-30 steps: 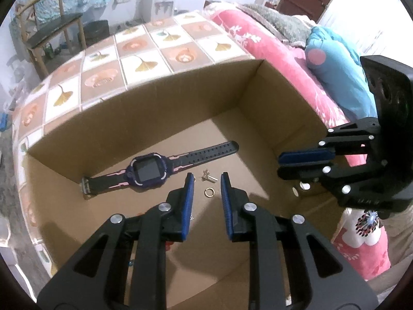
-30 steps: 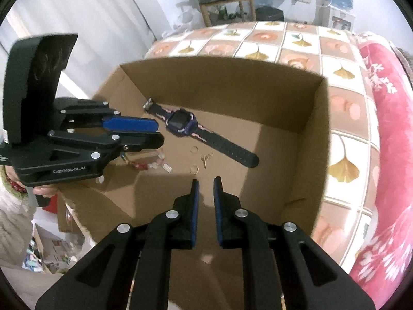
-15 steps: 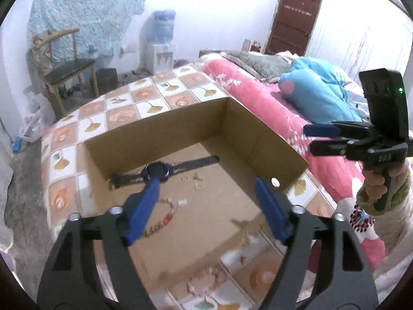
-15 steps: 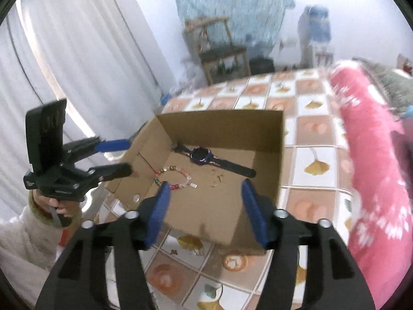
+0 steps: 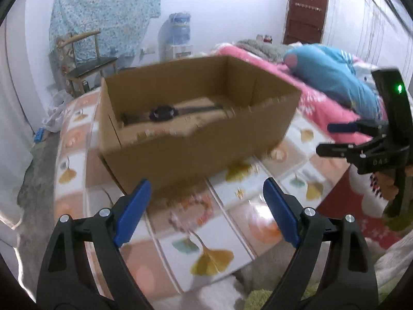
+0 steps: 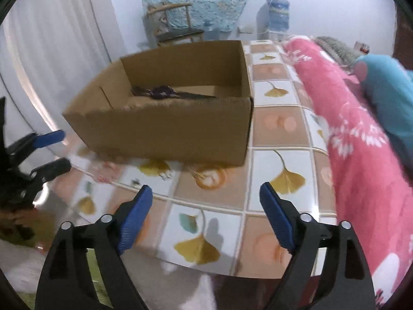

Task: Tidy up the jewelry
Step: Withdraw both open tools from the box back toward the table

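Note:
An open cardboard box (image 5: 201, 144) (image 6: 167, 134) stands on the tiled table. A dark watch (image 5: 164, 112) (image 6: 162, 91) lies on the box floor, and the front wall hides whatever else is inside. A blurred pink bead bracelet (image 5: 189, 210) lies on the table in front of the box. My left gripper (image 5: 206, 206) (image 6: 51, 152) hovers over the table's near edge with its jaws opening wide and nothing between them. My right gripper (image 6: 204, 206) (image 5: 333, 139) is likewise back from the box, its jaws opening and empty.
The table (image 6: 281, 131) has a glossy ginkgo-leaf tile top, and its near edge lies just under both grippers. A bed with a pink blanket (image 6: 361, 139) and a blue pillow (image 5: 330, 77) runs along the right. A wooden chair (image 5: 85, 64) and a water dispenser (image 5: 175, 36) stand beyond.
Both grippers have pulled back out of the box to the table's near edge. Their jaws went from nearly shut to wide apart. The view has tilted up, so the box now shows from outside.

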Demonstrator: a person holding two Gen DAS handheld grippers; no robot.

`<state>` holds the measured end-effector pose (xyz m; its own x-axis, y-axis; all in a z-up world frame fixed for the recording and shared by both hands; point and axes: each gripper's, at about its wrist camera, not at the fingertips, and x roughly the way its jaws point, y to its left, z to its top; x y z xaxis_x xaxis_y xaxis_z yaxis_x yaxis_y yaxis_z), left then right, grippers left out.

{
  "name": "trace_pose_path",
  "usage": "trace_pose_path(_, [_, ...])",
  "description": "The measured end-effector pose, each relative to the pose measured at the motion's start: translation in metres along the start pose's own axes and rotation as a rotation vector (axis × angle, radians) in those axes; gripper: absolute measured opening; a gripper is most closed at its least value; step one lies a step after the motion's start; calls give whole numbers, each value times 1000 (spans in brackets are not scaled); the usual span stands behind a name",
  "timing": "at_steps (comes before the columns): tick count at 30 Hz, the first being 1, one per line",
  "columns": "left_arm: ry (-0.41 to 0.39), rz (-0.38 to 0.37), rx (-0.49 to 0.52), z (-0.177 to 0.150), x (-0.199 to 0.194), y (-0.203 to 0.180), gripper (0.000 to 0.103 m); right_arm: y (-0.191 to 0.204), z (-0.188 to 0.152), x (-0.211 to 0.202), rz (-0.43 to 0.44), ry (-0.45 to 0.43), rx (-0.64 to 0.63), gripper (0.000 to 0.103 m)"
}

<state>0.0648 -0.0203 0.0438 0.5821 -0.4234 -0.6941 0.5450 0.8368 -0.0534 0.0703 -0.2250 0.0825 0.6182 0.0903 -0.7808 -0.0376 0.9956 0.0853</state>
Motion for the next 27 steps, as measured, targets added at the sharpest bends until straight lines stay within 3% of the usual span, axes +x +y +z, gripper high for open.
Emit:
trace_pose_path(5, [33,-46,-3,-19,16,-18,85,7,-7,-6,-110,-102,-52,96])
trace_pose_path(8, [10,-19,42,-22,24,-29,85,10,-6,-7,-108,-127,-83,96])
trace_pose_path(10, [11,-22,58,-23,30,-35,78,7,-6,-4,-91,-128,-69,96])
trace_pose_path(15, [31,-3,109,-22,48,-47,63,2,-12,7,21,-116,-1,96])
trace_pose_path(18, [56,-19,136,-20,59,-49,51,-2,-15,20,105,-63,77,96])
trace_pose_path(21, [82,-38,170,-18,68,-47,39,0,-14,34,160,-10,80,96])
trace_pose_path(25, [109,-73,208,-13,78,-44,24,4,-12,40,231,-6,68,93])
trace_pose_path(27, [130,-99,230,-10,82,-42,23,6,-11,41,252,-6,55,90])
